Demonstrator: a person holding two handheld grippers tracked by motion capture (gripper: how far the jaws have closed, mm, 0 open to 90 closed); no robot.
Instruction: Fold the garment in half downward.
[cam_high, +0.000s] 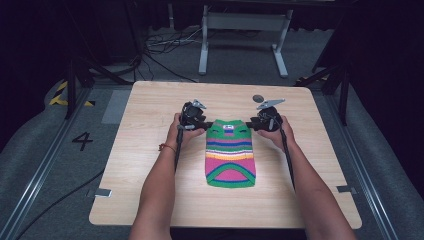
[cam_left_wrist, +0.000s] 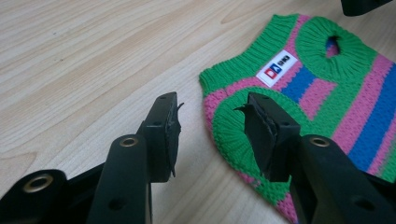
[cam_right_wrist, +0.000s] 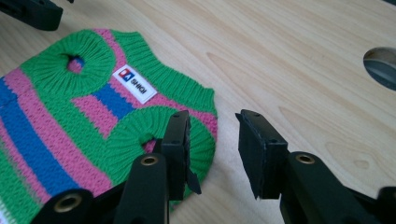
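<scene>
Both tools, left tool and right tool, are released astride the striped green-pink-blue knitted sweater's armhole corners; clenching shallowly could pinch mere edge, letting knit slip.

A light wooden table stands on grey floor marked "4". Beyond it, a white metal frame and loose black cables occupy dark surroundings.

Both forearms reach in from the near edge, roughly parallel. The left gripper and right gripper are held low, jaws pointing inward toward each other. Each pair of jaws stands apart with a clear gap; the pads seem to press on nothing.
</scene>
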